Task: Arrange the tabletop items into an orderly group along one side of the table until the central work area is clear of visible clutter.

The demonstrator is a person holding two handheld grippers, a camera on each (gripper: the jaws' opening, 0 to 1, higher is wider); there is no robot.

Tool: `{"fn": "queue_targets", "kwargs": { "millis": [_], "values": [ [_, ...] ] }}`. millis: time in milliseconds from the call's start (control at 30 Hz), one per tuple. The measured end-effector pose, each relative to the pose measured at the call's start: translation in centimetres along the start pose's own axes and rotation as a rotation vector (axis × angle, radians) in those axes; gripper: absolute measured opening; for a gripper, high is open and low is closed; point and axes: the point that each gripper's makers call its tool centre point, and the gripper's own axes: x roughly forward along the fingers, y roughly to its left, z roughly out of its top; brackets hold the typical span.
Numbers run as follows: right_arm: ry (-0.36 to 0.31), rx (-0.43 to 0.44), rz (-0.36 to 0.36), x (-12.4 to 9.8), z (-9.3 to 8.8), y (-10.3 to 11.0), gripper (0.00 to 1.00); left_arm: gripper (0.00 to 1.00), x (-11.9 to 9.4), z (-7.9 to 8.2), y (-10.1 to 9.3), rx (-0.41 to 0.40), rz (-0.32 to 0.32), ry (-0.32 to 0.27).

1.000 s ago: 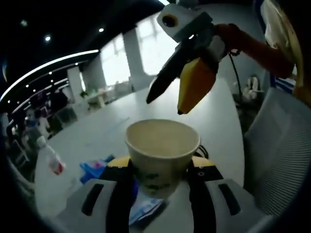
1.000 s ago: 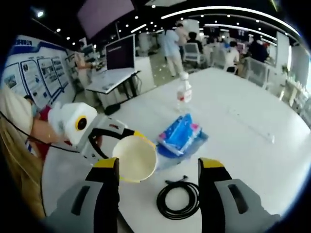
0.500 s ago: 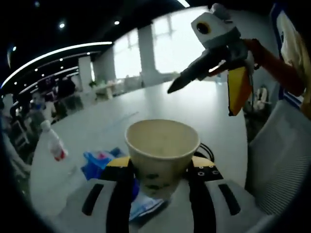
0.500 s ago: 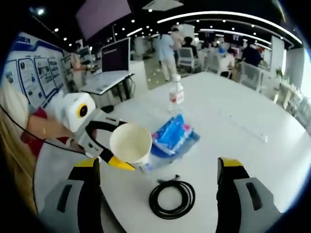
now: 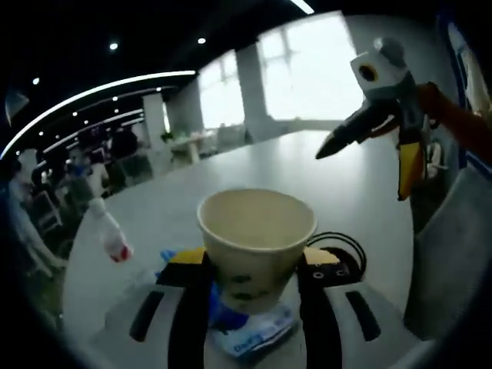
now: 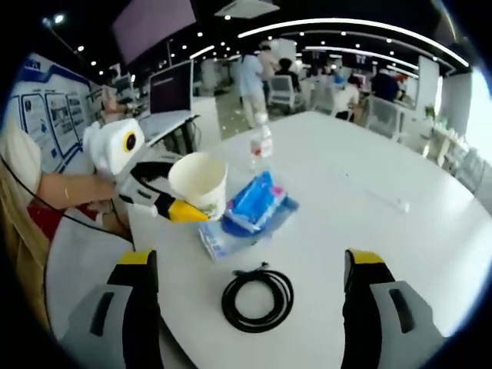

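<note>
A cream paper cup [image 5: 256, 246] with a dark print stands upright between the jaws of my left gripper [image 5: 254, 265], which is shut on it. In the right gripper view the same cup [image 6: 198, 181] hangs just left of a blue tissue pack [image 6: 254, 204], held by the left gripper [image 6: 165, 201]. My right gripper [image 6: 247, 260] is open wide, its jaws either side of a black cable coil [image 6: 257, 300] on the white table [image 6: 369, 192]. A clear water bottle [image 6: 261, 146] stands beyond the pack. The right gripper [image 5: 377, 150] hovers open at upper right of the left gripper view.
The bottle [image 5: 111, 234], tissue pack [image 5: 250, 334] and cable coil [image 5: 342, 246] lie around the cup. A grey mesh chair [image 5: 453, 254] stands by the table's edge. A desk with a monitor [image 6: 173, 88] and several people are beyond the table.
My right gripper's jaws have spread wider and it has drawn away from the cup. The left gripper, still holding the cup, has shifted closer to the tissue pack.
</note>
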Motion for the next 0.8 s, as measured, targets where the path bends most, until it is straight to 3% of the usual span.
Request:
{"fn": "queue_targets", "kwargs": {
  "millis": [333,800],
  "values": [
    [0.005,0.05,-0.053,-1.3,-2.0,-1.8,0.99,0.42,1.7,2.1,2.3,-0.057,0.026,-0.042],
    [0.059,0.089,-0.084,-1.9,-5.3,-2.3,0.99,0.42,4.1,2.8,4.5,-0.11,0.047,-0.051]
  ]
}}
